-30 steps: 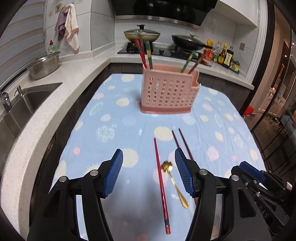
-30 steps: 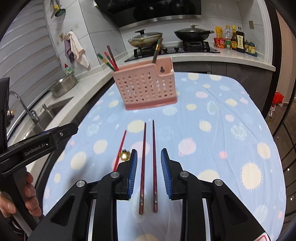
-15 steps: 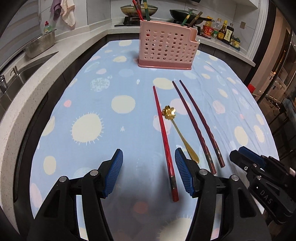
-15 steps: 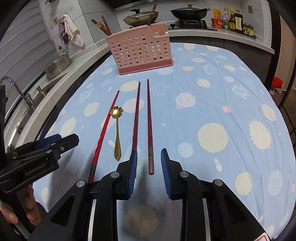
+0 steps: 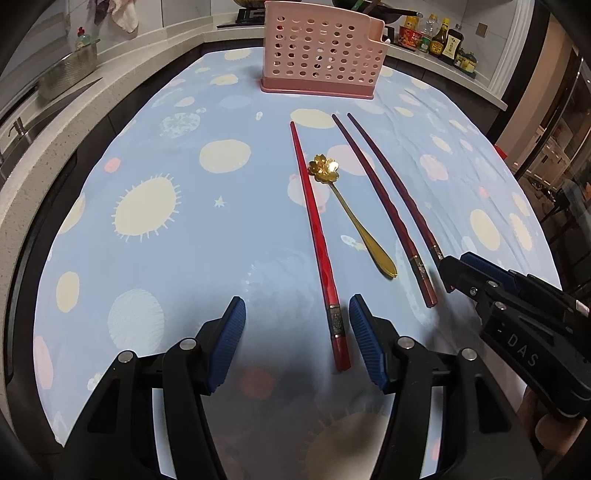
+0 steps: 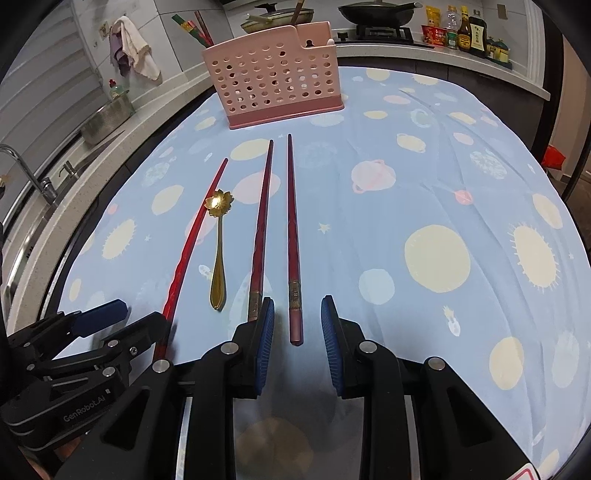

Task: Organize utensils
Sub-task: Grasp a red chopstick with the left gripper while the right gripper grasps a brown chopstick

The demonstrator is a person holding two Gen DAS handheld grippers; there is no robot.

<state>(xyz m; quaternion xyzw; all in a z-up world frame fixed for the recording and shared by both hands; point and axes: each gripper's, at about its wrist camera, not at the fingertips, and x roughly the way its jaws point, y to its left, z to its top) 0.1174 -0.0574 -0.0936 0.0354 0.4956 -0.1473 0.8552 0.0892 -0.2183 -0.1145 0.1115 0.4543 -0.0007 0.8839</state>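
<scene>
A bright red chopstick (image 5: 317,229) (image 6: 192,240), a gold flower-bowl spoon (image 5: 349,218) (image 6: 218,254) and two dark red chopsticks (image 5: 384,206) (image 6: 293,236) lie side by side on the blue patterned cloth. A pink perforated utensil holder (image 5: 319,55) (image 6: 277,81) stands at the far end with several chopsticks in it. My left gripper (image 5: 297,332) is open, low over the cloth, with the red chopstick's near end between its fingers. My right gripper (image 6: 297,328) is open around the near end of the right dark chopstick, apart from it.
A sink and tap (image 6: 26,173) and a steel bowl (image 5: 70,70) are on the counter at left. A stove with pans (image 6: 373,14) and sauce bottles (image 5: 439,37) stand behind the holder. The table edge drops off at right.
Both grippers have drawn back toward the near ends of the utensils and dropped lower. Each now straddles a chopstick end. The utensils have not moved.
</scene>
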